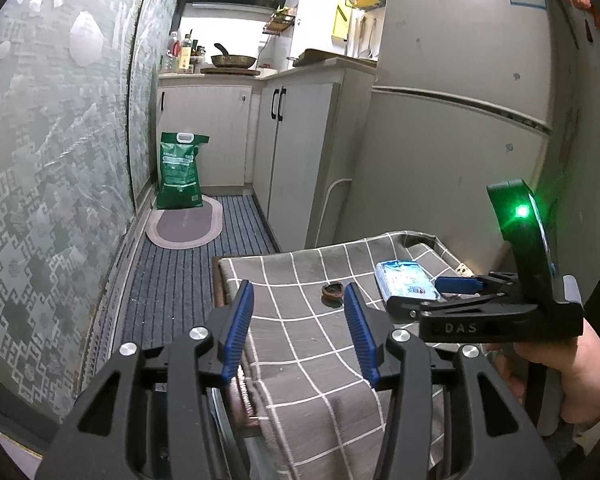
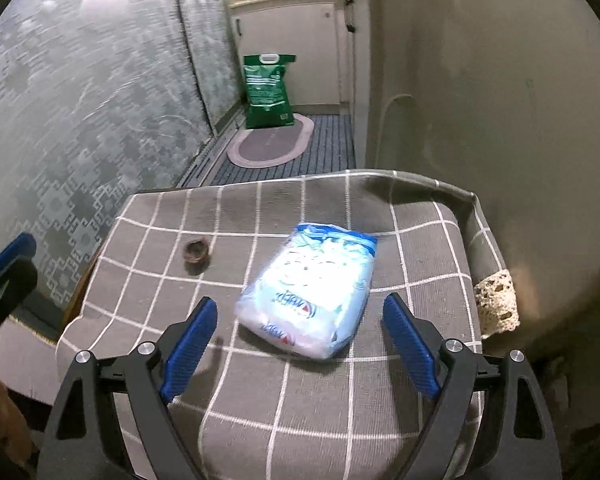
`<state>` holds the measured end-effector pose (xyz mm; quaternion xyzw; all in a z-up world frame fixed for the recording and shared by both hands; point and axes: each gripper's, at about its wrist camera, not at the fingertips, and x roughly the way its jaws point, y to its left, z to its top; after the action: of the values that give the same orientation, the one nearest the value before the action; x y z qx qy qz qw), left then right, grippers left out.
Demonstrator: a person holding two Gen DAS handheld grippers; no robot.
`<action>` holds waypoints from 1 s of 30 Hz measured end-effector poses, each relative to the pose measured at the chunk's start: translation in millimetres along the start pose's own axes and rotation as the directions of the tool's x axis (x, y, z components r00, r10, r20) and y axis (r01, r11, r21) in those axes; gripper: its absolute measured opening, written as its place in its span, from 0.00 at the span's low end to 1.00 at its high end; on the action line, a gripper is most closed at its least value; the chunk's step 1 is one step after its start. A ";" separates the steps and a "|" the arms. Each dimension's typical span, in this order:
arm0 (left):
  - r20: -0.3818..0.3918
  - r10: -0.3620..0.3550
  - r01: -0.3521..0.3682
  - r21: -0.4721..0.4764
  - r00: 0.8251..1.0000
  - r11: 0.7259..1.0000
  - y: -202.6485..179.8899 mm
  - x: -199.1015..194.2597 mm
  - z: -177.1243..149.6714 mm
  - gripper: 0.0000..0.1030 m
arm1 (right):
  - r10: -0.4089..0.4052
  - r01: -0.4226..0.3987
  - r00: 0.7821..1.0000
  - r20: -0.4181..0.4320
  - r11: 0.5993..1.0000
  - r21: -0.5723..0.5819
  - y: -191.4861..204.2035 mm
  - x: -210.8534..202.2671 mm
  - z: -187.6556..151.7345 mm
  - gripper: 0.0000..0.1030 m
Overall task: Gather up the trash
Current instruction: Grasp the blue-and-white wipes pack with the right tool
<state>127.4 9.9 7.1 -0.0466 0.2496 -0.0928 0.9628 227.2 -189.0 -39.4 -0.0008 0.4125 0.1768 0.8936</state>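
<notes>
A light blue plastic packet [image 2: 310,294] lies on a small table under a grey checked cloth [image 2: 300,408]. A small brown nut shell [image 2: 197,253] lies to its left. My right gripper [image 2: 300,320] is open and empty, its blue pads [image 2: 410,342] standing on either side of the packet's near end. In the left wrist view my left gripper [image 1: 298,300] is open and empty above the cloth [image 1: 296,348], just short of the shell [image 1: 333,292]. The packet [image 1: 404,282] and the right gripper [image 1: 440,290] show to its right.
A fridge [image 1: 460,100] stands right behind the table. A pale sponge-like lump [image 2: 496,304] sits at the cloth's right edge. On the striped floor mat [image 1: 196,264] beyond are an oval rug [image 1: 184,224] and a green sack [image 1: 180,172]. A frosted glass wall [image 1: 52,180] runs along the left.
</notes>
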 end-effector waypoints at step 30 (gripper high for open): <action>-0.184 0.036 -0.032 0.025 0.982 0.999 -26.0 62.6 -7.1 0.56 | 0.007 -0.007 1.000 -0.002 0.998 -0.060 -3.3 9.0 10.3 0.49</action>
<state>173.7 -28.5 -25.1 -0.0231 0.3375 -0.0830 0.9374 241.2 -187.7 -39.7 -0.0261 0.4078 0.1922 0.8922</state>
